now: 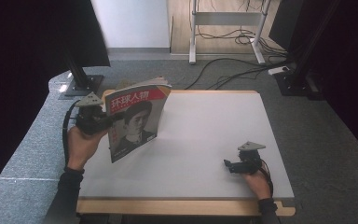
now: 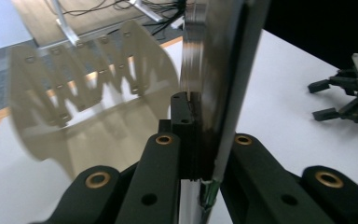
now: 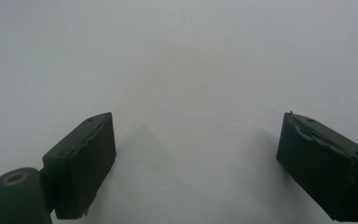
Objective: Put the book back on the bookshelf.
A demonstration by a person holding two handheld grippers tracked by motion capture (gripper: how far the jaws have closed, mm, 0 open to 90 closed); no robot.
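So, nearest to you, your right gripper (image 1: 230, 166) rests low on the white surface (image 1: 205, 140), near its front right corner, and its jaws stand spread wide with nothing between them; in the right gripper view you see just the bare white sheet between the two black pads (image 3: 81, 161). This hand has no part in the work at this moment, as far as I can judge. A little farther, on the left side, your left gripper (image 1: 108, 122) is pressed together on the magazine (image 1: 135, 119), pinching it at its left edge. In the left gripper view the jaws clamp the thin dark edge of the magazine (image 2: 223, 93), and some loose pages (image 2: 93, 107) fan out to one side, blurred. The magazine is lifted off the surface and stands almost upright, a bit tilted, with the cover and its red title band facing you; its lower corner hangs just above the white sheet, or maybe touches it, I cannot tell which. So the picking up seems done: the grip is made and the magazine is raised. What is left, I think, is to carry it to its place or to lay it down again, and then to release it; the pictures do not show a clear target. Beyond the surface you see only grey floor (image 1: 307, 112) and cables (image 1: 233, 70).
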